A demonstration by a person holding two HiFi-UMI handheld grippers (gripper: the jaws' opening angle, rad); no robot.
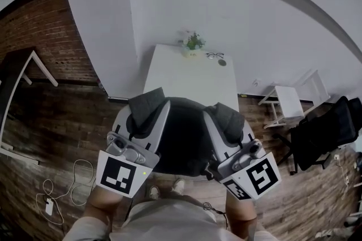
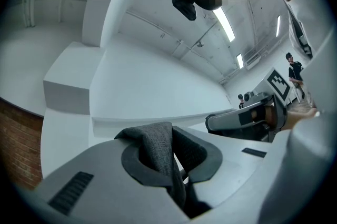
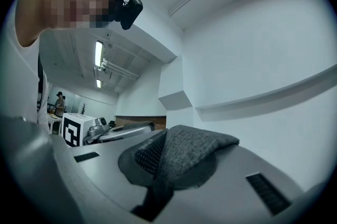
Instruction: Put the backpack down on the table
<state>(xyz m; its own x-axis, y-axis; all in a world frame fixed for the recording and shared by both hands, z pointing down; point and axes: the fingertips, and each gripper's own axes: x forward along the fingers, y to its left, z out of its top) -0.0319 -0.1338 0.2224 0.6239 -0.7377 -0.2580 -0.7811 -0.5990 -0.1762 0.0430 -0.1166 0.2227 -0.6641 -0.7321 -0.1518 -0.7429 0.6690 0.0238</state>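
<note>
The dark backpack hangs between my two grippers, just before the near end of the white table. My left gripper is shut on a grey fabric strap of the backpack. Over on the other side, my right gripper is shut on the other grey strap. Both grippers point slightly upward toward the white wall. Each gripper view shows a fold of strap standing up between the pads. The backpack's lower part is hidden behind the grippers and my body.
A small potted plant and a pair of glasses lie at the table's far end. A black chair and a white stand are at the right. Cables lie on the wooden floor at the left.
</note>
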